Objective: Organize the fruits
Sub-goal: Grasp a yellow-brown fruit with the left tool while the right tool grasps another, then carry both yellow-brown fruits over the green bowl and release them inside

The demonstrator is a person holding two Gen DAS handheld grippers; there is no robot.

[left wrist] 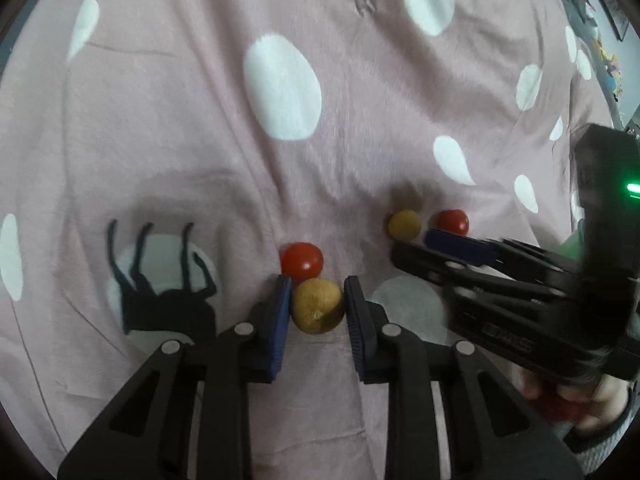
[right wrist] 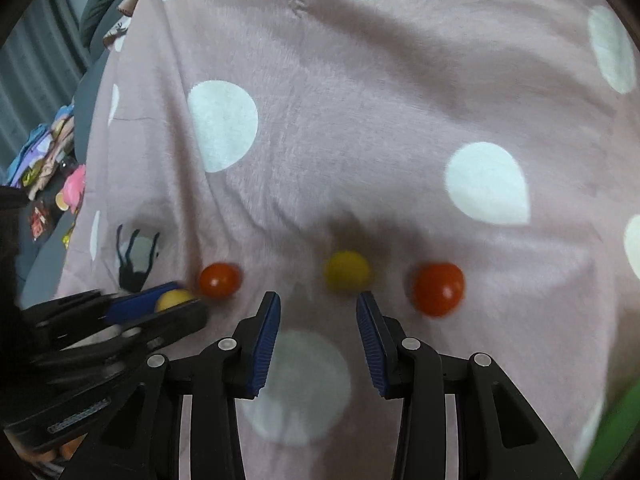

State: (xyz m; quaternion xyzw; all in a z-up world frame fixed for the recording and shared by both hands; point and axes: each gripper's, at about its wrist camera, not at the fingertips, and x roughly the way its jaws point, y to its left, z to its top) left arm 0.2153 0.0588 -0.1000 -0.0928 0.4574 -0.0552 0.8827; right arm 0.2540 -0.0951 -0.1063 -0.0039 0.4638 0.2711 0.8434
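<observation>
Counting two red fruits (left wrist: pixel 301 260), two yellow (left wrist: pixel 404 224); left gripper (left wrist: pixel 318 312) fingers pinching yellow fruit (left wrist: pixel 317 306); right gripper (right wrist: pixel 318 340) spread.

Left wrist view: the camera sits behind the left gripper (left wrist: pixel 318 304), looking steeply down and close on a pink spotted blanket (left wrist: pixel 200 140), with the right gripper (left wrist: pixel 416 246) entering from the right. Right wrist view: the camera sits behind the right gripper (right wrist: pixel 318 312), equally close and steep, with the left gripper (right wrist: pixel 176 300) entering from the left. Both views share the deer print (left wrist: pixel 160 300) (right wrist: pixel 134 264) at the left and a row of four small fruits across the near blanket.
</observation>
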